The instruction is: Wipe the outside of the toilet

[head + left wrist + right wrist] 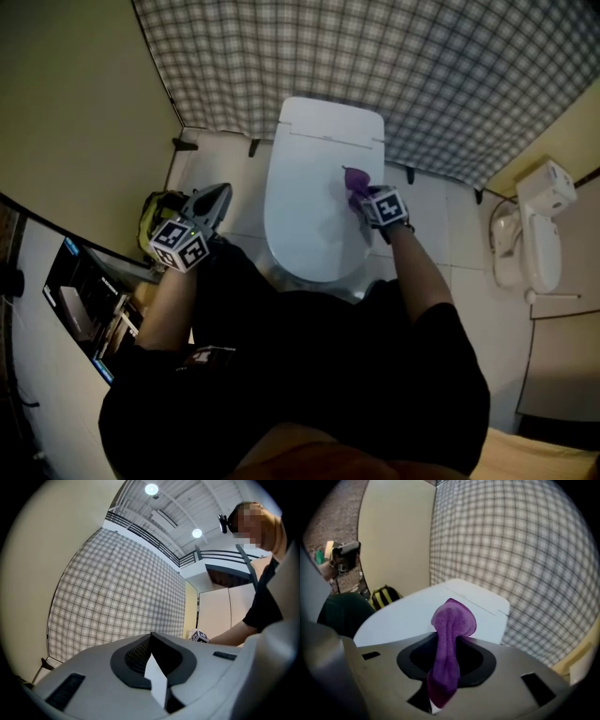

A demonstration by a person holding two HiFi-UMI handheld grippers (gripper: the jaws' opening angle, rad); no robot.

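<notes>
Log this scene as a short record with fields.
Toilet: white, lid down
Cloth: purple, at the lid's right side
Right tool: shut on the cloth
Left tool: shut, empty, held left of the toilet, away from it
Bag: yellow and black, left of the toilet
Wall: checked, behind the toilet
</notes>
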